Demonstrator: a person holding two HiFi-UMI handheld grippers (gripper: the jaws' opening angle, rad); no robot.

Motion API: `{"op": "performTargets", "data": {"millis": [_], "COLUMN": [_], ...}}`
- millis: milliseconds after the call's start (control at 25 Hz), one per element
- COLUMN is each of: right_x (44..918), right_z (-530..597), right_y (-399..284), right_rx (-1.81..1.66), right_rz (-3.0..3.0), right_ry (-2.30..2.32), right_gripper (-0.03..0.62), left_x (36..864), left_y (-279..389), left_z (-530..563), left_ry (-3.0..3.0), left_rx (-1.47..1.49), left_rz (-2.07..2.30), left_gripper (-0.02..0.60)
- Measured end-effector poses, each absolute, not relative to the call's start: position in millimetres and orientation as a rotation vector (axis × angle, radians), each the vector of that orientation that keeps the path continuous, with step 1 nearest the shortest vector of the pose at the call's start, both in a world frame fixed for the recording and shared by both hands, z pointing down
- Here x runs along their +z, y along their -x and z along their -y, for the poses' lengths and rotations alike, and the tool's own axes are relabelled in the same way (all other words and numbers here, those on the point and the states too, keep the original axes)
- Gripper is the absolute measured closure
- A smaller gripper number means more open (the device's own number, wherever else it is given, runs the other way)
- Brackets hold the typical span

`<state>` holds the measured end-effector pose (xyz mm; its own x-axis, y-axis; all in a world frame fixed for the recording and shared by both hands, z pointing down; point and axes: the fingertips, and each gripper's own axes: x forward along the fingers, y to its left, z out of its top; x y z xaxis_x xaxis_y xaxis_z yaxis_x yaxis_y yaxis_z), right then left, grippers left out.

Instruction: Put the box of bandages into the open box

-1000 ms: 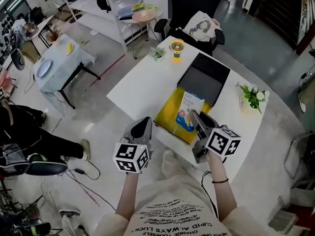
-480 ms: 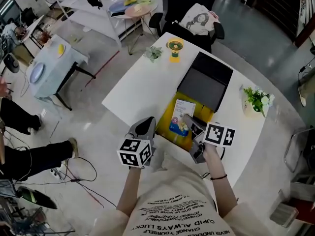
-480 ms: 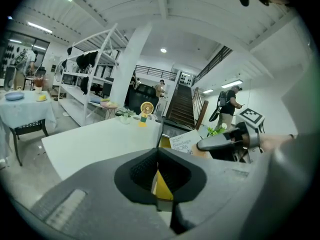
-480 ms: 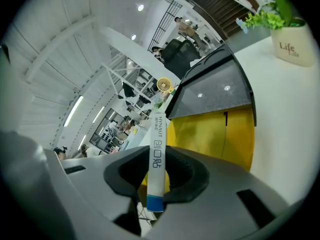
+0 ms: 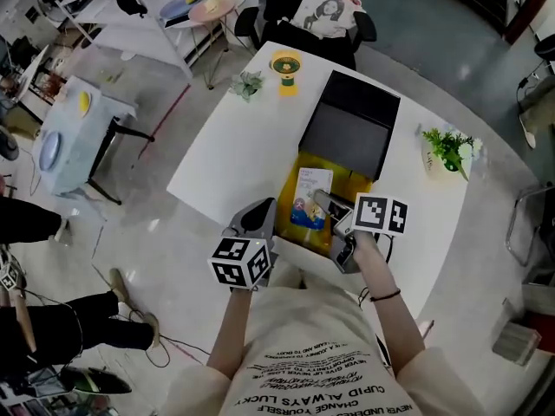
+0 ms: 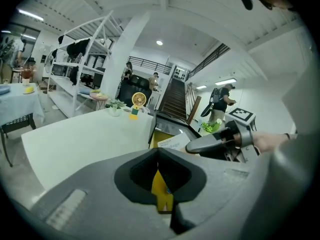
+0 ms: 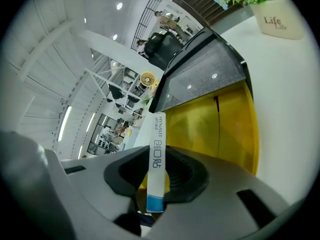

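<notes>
The bandage box point(image 5: 310, 198), white with a blue picture, hangs tilted over the open box's yellow inside point(image 5: 351, 183). My right gripper point(image 5: 323, 203) is shut on its near end. In the right gripper view the bandage box point(image 7: 158, 154) shows edge-on between the jaws, with the yellow box point(image 7: 220, 129) and its raised dark lid point(image 7: 210, 69) beyond. My left gripper point(image 5: 258, 218) hovers at the table's front edge, left of the yellow box, jaws together and nothing in them. The left gripper view shows the left gripper point(image 6: 159, 181), the bandage box point(image 6: 172, 143) and the right gripper point(image 6: 215, 143).
On the white table point(image 5: 234, 154) stand a potted plant point(image 5: 447, 150) at the right, a small yellow fan point(image 5: 286, 66) and a little green plant point(image 5: 249, 83) at the far edge. A dark chair with a printed bag point(image 5: 325, 11) stands behind the table.
The right gripper has carried the bandage box a little left and lower over the yellow box. The left gripper has stayed by the front edge. The head view has shifted.
</notes>
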<state>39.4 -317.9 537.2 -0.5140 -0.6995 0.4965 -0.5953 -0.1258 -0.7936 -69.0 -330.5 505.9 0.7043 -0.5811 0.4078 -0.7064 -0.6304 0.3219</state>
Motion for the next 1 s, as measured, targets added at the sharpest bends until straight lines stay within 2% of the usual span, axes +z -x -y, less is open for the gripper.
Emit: {"op": "performTargets", "data": {"millis": [760,1000], "right_x": [565,571], "right_z": [314,313], "right_y": [-41,-39], "right_rx": [-1.9,-1.902], "right_rz": [-1.832,-1.859], "right_ry": [1.645,1.741], "right_gripper": [0.502,0.478], "left_x": [518,521], "left_y": [45,40], "left_z": [334,330], "left_ry": [-2.543,-2.553], "left_rx": [0.502,0.515], "left_rz": [0.689,0.626], "left_gripper": [0.56,0.559]}}
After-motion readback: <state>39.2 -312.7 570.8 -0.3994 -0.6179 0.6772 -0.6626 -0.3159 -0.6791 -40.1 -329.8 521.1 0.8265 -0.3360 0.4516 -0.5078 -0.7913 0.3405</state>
